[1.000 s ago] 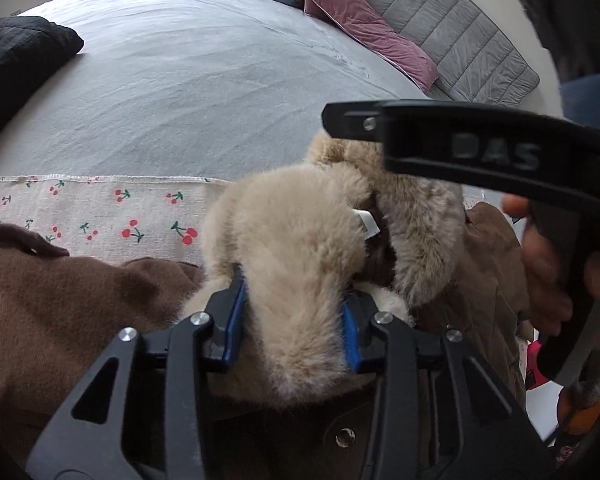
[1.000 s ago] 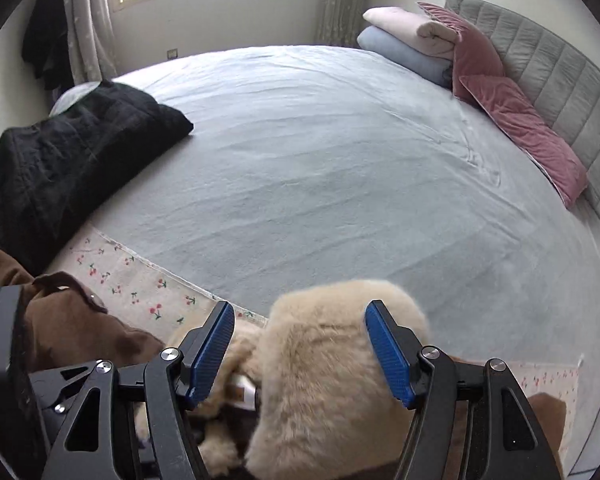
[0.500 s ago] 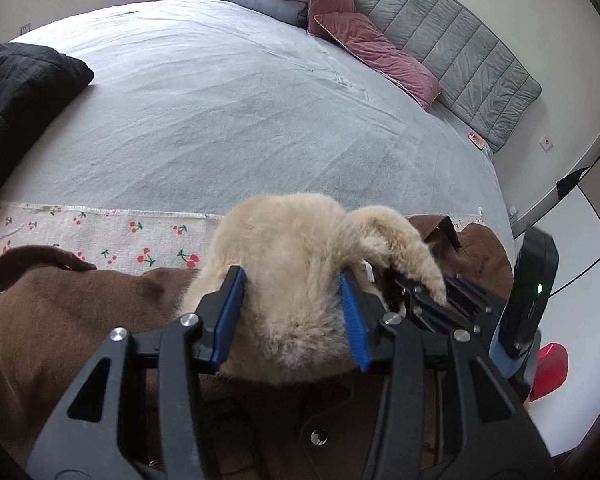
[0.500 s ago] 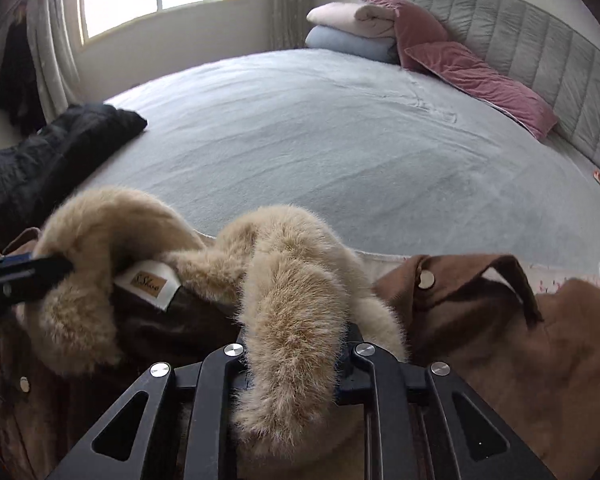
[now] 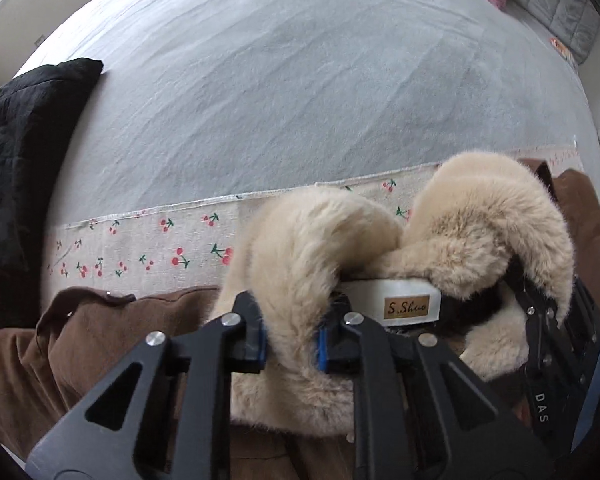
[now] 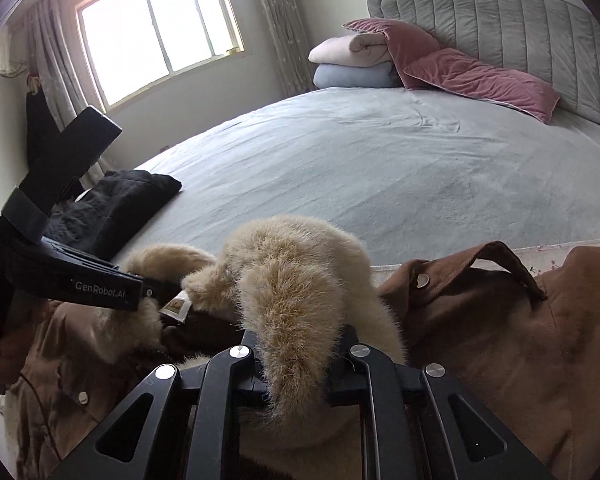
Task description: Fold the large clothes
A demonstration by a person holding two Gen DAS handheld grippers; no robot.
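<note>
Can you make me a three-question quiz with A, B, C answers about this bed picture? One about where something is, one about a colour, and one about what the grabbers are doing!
1. Where is the black quilted garment?
A. On the grey bed's left side
B. On the pillows
C. On the headboard

2. What colour is the long velvet pillow?
A. Green
B. Dusty pink
C. Yellow

3. What is the left gripper doing?
A. Hanging open
B. Shut on the beige fluffy fur collar
C. Holding a pillow

Answers: 1 A, it lies at the grey bed edge near the window. 2 B, it looks pink against the grey headboard. 3 B, fur is squeezed between its blue pads; the right gripper pinches the collar too.
</note>
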